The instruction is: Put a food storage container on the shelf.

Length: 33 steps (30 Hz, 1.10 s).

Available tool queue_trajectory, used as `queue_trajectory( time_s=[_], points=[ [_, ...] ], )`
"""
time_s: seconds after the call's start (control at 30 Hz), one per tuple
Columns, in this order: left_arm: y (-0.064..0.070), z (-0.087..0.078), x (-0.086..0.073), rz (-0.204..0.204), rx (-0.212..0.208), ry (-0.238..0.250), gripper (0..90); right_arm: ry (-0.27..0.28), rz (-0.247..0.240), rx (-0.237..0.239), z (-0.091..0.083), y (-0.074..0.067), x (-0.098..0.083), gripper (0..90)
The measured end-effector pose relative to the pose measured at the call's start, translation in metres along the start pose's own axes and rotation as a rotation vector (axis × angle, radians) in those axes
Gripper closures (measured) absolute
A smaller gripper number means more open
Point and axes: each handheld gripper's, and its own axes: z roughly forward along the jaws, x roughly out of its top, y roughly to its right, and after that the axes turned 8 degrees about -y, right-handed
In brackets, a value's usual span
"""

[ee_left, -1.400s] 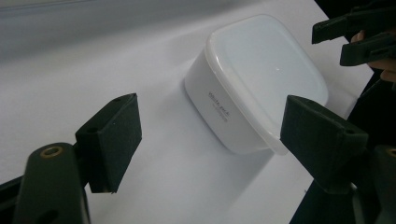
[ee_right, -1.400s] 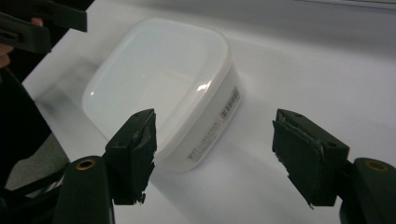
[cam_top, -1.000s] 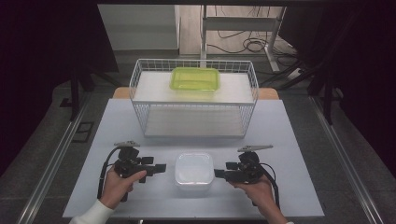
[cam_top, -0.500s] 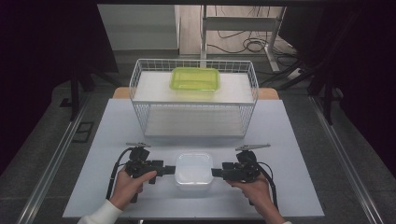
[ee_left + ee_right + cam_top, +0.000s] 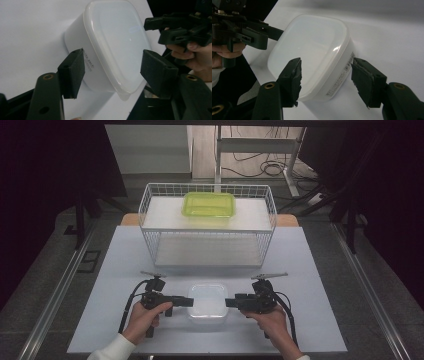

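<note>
The left gripper (image 5: 189, 301) has slid in to the white box (image 5: 208, 302) by the desk's near edge. Both grippers' jaws have just been closing around it, right gripper (image 5: 229, 303) too, not pinching yet. Lifting is left.

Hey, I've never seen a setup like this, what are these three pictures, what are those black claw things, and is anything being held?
A person sits at a white table and holds a handheld two-jaw tool in each hand: the left gripper and the right gripper. The wide picture comes from a camera above the table. The two close-ups come from small cameras riding on each gripper, looking along its black jaws. Between the grippers sits a white lidded container. Farther back stands a white wire basket with a green container on it. Both grippers' jaws have just been closing, each around one end of the white container, one jaw over the lid and one beside the wall. Gaps show at the pads, so nothing is gripped yet.
</note>
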Motion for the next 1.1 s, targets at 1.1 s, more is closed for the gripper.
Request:
queue_trajectory(
  time_s=[1.1],
  points=[
    [-0.014, 0.003, -0.005, -0.065, -0.082, 0.021, 68.3, -0.013, 0.149, 0.144, 0.012, 0.018, 0.0, 68.9]
  ],
)
